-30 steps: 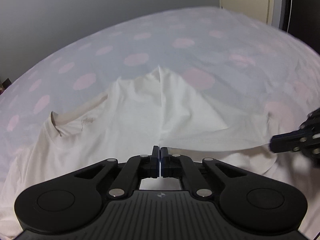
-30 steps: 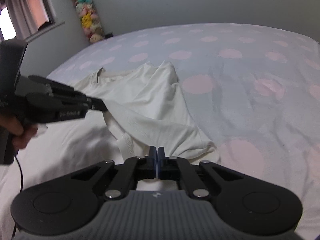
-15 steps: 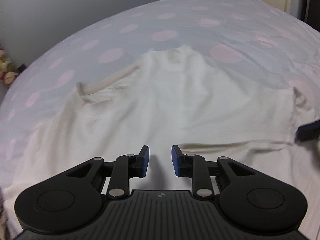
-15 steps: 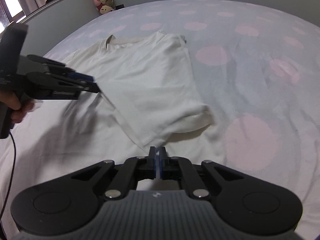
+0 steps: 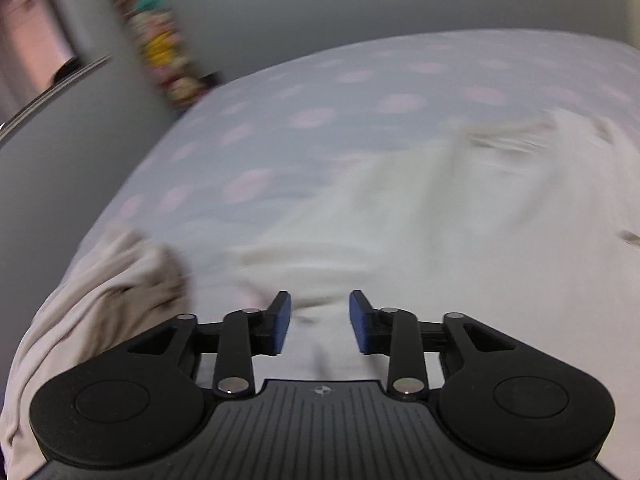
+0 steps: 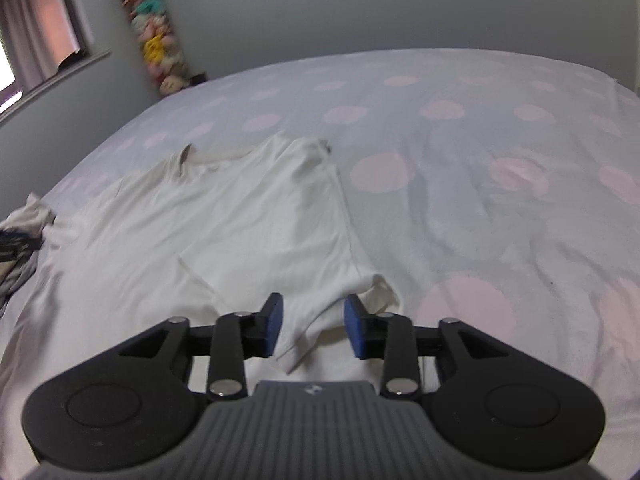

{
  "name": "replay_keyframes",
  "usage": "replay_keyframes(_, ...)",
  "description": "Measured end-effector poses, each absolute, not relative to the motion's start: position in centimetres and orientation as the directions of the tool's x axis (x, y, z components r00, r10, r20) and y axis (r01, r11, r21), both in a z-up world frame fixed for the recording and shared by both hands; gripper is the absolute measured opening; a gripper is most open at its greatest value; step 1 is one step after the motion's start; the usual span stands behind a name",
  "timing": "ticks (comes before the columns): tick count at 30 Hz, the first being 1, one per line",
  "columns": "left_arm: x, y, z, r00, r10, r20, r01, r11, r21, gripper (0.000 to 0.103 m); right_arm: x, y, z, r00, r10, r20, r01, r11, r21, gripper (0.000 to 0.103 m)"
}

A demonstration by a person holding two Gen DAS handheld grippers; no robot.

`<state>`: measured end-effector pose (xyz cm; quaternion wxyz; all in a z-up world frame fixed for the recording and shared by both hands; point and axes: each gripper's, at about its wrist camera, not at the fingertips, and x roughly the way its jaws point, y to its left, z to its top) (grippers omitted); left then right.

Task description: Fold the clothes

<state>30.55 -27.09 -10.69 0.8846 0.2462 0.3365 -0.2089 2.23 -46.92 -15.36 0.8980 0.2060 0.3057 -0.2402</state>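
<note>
The right gripper [image 6: 313, 322] stands with its jaws wide apart and nothing between the blue pads [image 6: 273, 322] but air — the cloth lies below them. Just under the gap, at about 6 o'clock in the right wrist view, sits a folded corner of the white T-shirt [image 6: 224, 216], its hem edge running down toward the gripper body. From there the shirt spreads toward 11 o'clock: one side has been laid over the body so a doubled panel runs up the middle, its right edge a straight fold line, and the neckline [image 6: 188, 156] lies at the far end near 11 o'clock. The shirt rests flat on the bedsheet [image 6: 500, 160], pale grey-blue with pink dots, which fills the view from 12 to 4 o'clock. At 9 o'clock, at the shirt's left edge, a bunched bit of cloth and a dark object show, too cut off to identify. Beyond the bed, at 11 o'clock, a column of stuffed toys [image 6: 156, 48] stands against the grey wall, with a curtained window [image 6: 36, 40] at 10 o'clock.

The left gripper [image 5: 320, 322] is also spread wide and holds nothing. Its view is blurred with motion; the white T-shirt [image 5: 440, 216] fills the area from 12 to 3 o'clock, a crumpled fold of it at 9 o'clock, the dotted bedsheet [image 5: 320, 112] beyond.
</note>
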Motion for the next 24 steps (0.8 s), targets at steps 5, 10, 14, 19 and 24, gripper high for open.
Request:
replay_keyframes(5, 35.9, -25.1, -10.9, 0.699, -0.194, -0.688, 0.438, 0.876, 0.199, 0.051, 2.1, -47.7, -16.6, 0.674, -0.364, -0.642, 0.62, 0.752, 0.224, 0.042)
replay_keyframes(10, 41.2, -23.5, -12.4, 0.663, -0.229, -0.712, 0.312, 0.95, -0.014, 0.058, 1.9, -48.3, -17.2, 0.672, -0.413, -0.614, 0.65, 0.727, 0.222, 0.042)
replay_keyframes(14, 43.1, -23.3, -14.3, 0.63, -0.227, -0.742, 0.247, 0.965, -0.086, 0.052, 2.0, -48.3, -17.5, 0.676, -0.415, -0.609, 0.647, 0.73, 0.221, 0.042)
replay_keyframes(19, 42.2, -24.2, -14.9, 0.63, -0.26, -0.732, 0.281, 0.955, -0.097, 0.008, 2.2, -48.4, -17.9, 0.68, -0.416, -0.603, 0.643, 0.733, 0.22, 0.042)
replay_keyframes(24, 40.4, -25.6, -11.1, 0.651, -0.366, -0.665, 0.383, 0.915, -0.128, 0.007, 2.1, -48.6, -17.8, 0.684, -0.413, -0.601, 0.644, 0.729, 0.232, 0.042)
